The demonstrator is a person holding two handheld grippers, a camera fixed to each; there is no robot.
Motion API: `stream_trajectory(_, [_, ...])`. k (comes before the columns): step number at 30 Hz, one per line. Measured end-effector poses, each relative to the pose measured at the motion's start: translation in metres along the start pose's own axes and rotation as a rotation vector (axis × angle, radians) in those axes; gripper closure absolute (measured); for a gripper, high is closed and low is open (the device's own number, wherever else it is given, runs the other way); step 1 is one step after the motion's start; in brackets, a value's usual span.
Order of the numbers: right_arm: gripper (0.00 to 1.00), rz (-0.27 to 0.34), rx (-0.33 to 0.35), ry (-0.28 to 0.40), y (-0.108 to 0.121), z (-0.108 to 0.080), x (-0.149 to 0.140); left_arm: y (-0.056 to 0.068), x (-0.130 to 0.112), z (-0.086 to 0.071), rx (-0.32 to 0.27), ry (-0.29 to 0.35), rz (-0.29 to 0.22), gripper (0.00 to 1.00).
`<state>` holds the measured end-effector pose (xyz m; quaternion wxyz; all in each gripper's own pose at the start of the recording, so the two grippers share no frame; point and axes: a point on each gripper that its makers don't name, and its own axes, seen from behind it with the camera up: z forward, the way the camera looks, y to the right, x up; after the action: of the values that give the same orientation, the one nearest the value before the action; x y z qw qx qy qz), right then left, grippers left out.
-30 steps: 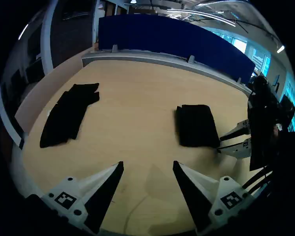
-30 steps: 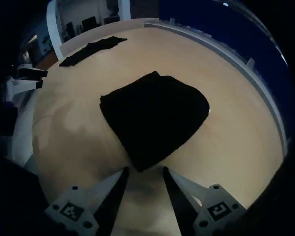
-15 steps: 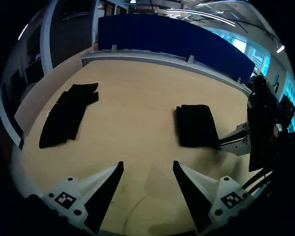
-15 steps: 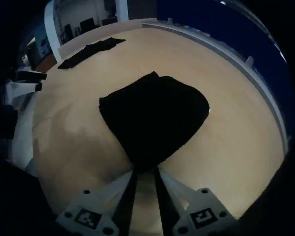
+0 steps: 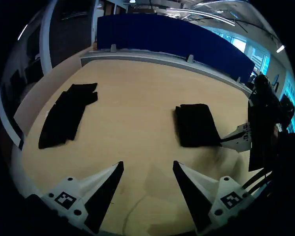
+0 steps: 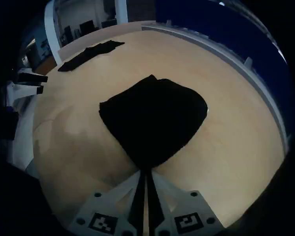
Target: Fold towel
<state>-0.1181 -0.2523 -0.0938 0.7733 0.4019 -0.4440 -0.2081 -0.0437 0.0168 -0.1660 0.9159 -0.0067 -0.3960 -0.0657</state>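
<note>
A folded black towel lies on the light wooden table. In the right gripper view my right gripper is shut, its fingertips pinching the towel's near corner. The left gripper view shows that same gripper at the towel's right near corner. My left gripper hovers open over bare table, well short of the towel, with nothing between its fingers; it appears far left in the right gripper view. A second black towel lies loosely spread at the table's left side.
A blue partition on a grey rail runs along the table's far edge. A person in dark clothes stands at the right, holding the right gripper. Bare tabletop stretches between the two towels.
The right gripper has gone from open to shut, closing on the folded towel's near corner and moving slightly forward. The left gripper and both towels have stayed in place.
</note>
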Motion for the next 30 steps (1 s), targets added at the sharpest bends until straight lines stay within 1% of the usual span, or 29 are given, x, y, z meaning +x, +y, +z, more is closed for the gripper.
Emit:
stream_trajectory(3, [0.97, -0.005, -0.009, 0.021, 0.004, -0.005, 0.009, 0.001, 0.002, 0.0, -0.002, 0.001, 0.005, 0.07])
stream_trajectory(9, [0.97, -0.021, -0.029, 0.096, 0.013, -0.027, 0.046, 0.002, 0.01, -0.001, -0.006, 0.009, 0.011, 0.07])
stream_trajectory(16, [0.97, -0.049, -0.048, 0.195, 0.021, -0.065, 0.098, 0.003, 0.019, -0.005, -0.013, 0.018, 0.029, 0.07])
stream_trajectory(22, [0.97, -0.079, -0.062, 0.26, 0.026, -0.096, 0.134, 0.005, 0.024, -0.007, -0.016, 0.025, 0.043, 0.07])
stream_trajectory(26, [0.97, -0.089, -0.073, 0.287, 0.031, -0.114, 0.148, 0.007, 0.027, -0.007, -0.018, 0.029, 0.047, 0.07])
stream_trajectory(30, [0.97, -0.094, -0.083, 0.302, 0.037, -0.127, 0.153, 0.01, 0.031, -0.007, -0.02, 0.035, 0.054, 0.07])
